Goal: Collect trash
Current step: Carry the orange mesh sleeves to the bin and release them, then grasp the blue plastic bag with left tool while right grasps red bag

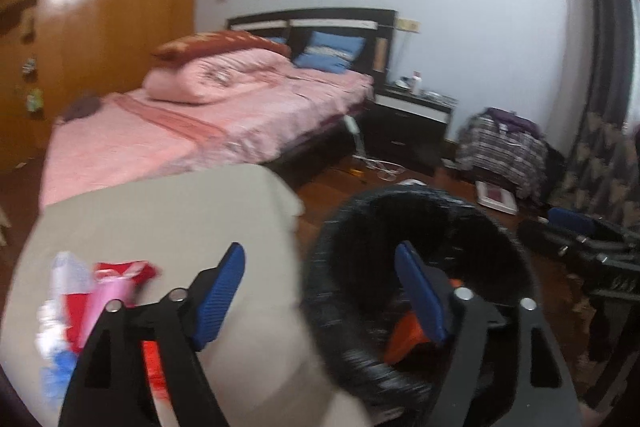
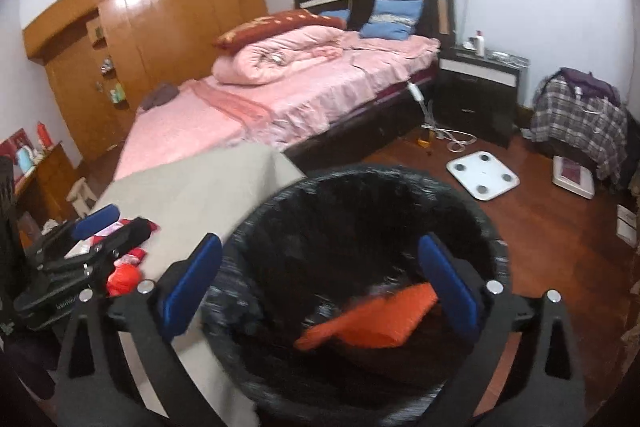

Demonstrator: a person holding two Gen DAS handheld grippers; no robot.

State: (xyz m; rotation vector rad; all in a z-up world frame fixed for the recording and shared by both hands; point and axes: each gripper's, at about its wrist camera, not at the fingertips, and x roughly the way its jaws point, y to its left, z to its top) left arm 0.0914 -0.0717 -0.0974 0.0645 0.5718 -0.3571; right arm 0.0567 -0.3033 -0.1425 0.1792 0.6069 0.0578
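Both grippers, left (image 1: 320, 291) and right (image 2: 320, 279), are held wide open, empty; an orange wrapper (image 2: 372, 323) in the bin (image 2: 256, 359) is seen between the right fingers (image 2: 448, 283).

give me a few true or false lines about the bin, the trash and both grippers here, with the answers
1. An orange wrapper lies inside the black bin. True.
2. The right gripper is shut on the orange wrapper. False: its jaws stand open over the bin, holding nothing.
3. Trash is piled on the beige table. True.
4. The left gripper is open. True.
5. The bin stands on the bed. False: it stands on the wood floor beside the table.
6. The white scale is in the bin. False: it lies on the floor.
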